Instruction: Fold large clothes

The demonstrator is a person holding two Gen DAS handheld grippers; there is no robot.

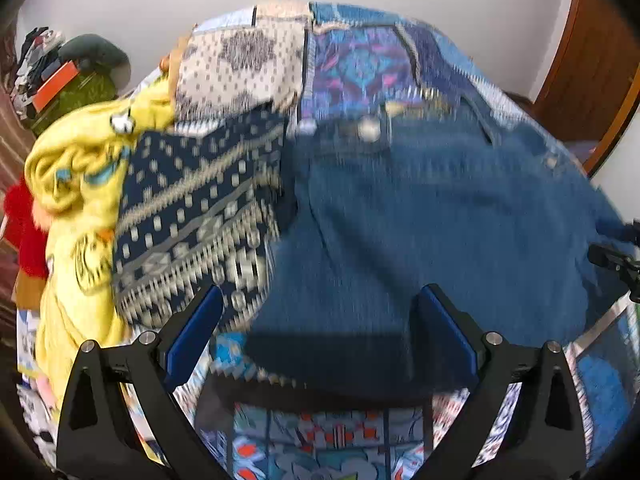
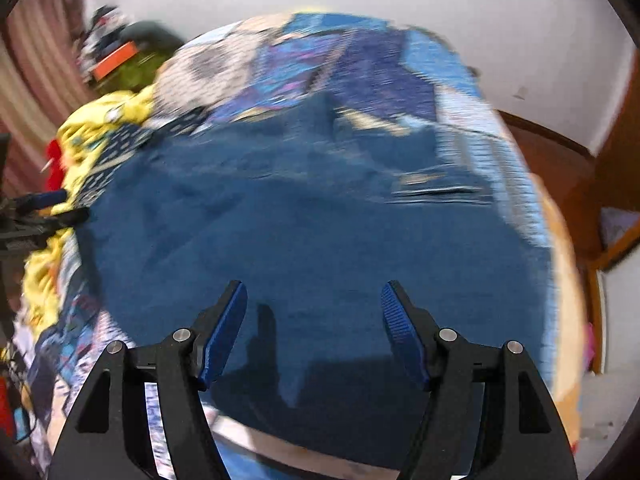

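Observation:
A pair of blue denim jeans (image 1: 420, 216) lies spread on a bed with a patchwork cover (image 1: 360, 64). Its waistband with a metal button (image 1: 368, 128) points to the far side. My left gripper (image 1: 320, 300) is open and empty, hovering over the near hem of the jeans. My right gripper (image 2: 314, 296) is open and empty above the jeans (image 2: 300, 220). The right gripper's tip shows at the right edge of the left wrist view (image 1: 616, 260). The left gripper shows at the left edge of the right wrist view (image 2: 44, 208). Both views are motion-blurred.
A navy patterned knit (image 1: 192, 216) and a yellow garment (image 1: 80, 184) are heaped left of the jeans. Something red (image 1: 24, 224) lies beyond them. A cluttered pile (image 1: 52, 68) stands at the far left by the wall. Wooden furniture (image 2: 560, 160) stands to the right.

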